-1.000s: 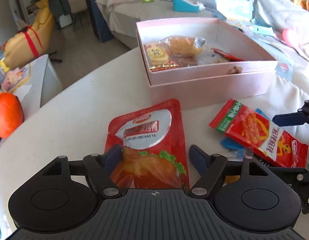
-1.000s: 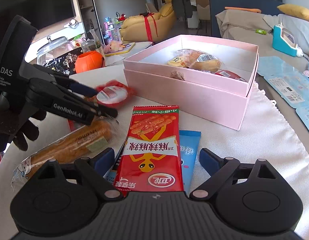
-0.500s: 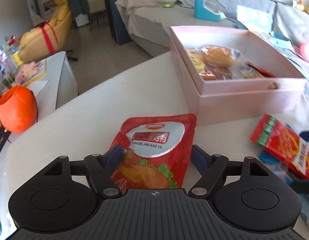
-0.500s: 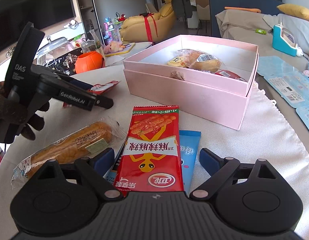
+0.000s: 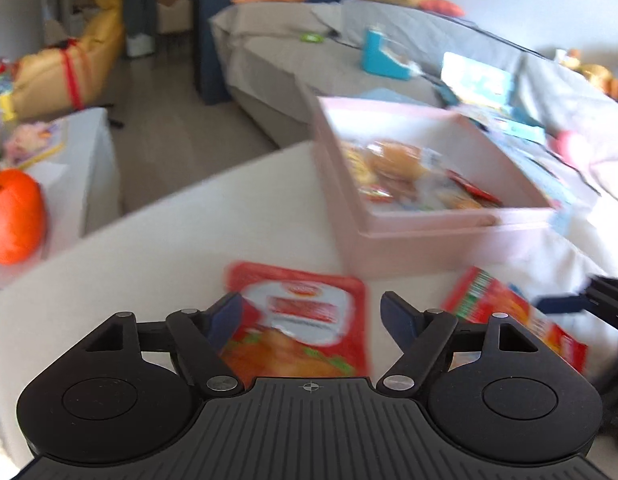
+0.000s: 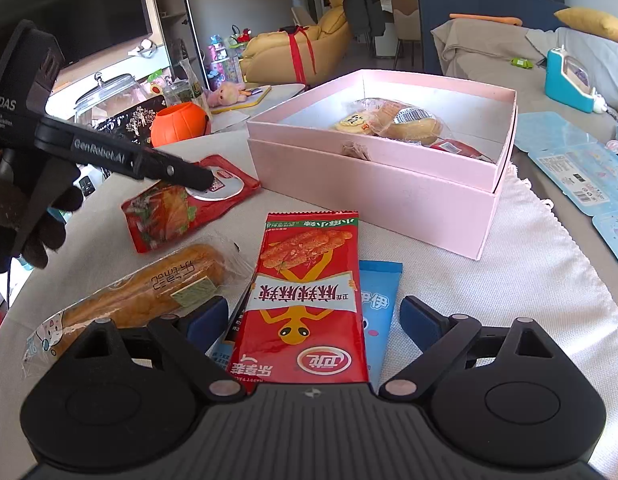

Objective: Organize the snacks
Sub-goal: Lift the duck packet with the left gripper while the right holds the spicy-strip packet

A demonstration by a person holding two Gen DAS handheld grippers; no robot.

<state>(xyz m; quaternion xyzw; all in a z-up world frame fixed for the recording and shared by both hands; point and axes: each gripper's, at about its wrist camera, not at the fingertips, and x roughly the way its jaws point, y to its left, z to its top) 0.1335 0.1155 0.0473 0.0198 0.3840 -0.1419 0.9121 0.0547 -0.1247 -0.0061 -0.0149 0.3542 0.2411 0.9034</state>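
A red roast-duck pouch (image 5: 305, 330) lies flat on the white table, between the open fingers of my left gripper (image 5: 311, 316); the right wrist view shows that pouch (image 6: 181, 208) under the left gripper's fingers (image 6: 189, 174). The view is blurred. The pink box (image 5: 449, 236) with several snacks inside stands ahead to the right. My right gripper (image 6: 313, 320) is open over a red spicy-strip packet (image 6: 305, 300), with a blue packet (image 6: 379, 304) under it and a wrapped bread roll (image 6: 149, 292) to its left.
An orange pumpkin bucket (image 6: 181, 124), a glass jar (image 6: 109, 100) and toys stand on the far left. A sofa (image 5: 389, 52) with a blue case lies behind the box. Blue cards (image 6: 581, 172) lie right of the box on the cloth.
The left gripper swung left then back right and lifted, still open over the duck pouch, which now lies flat on the table. The right gripper has not moved.
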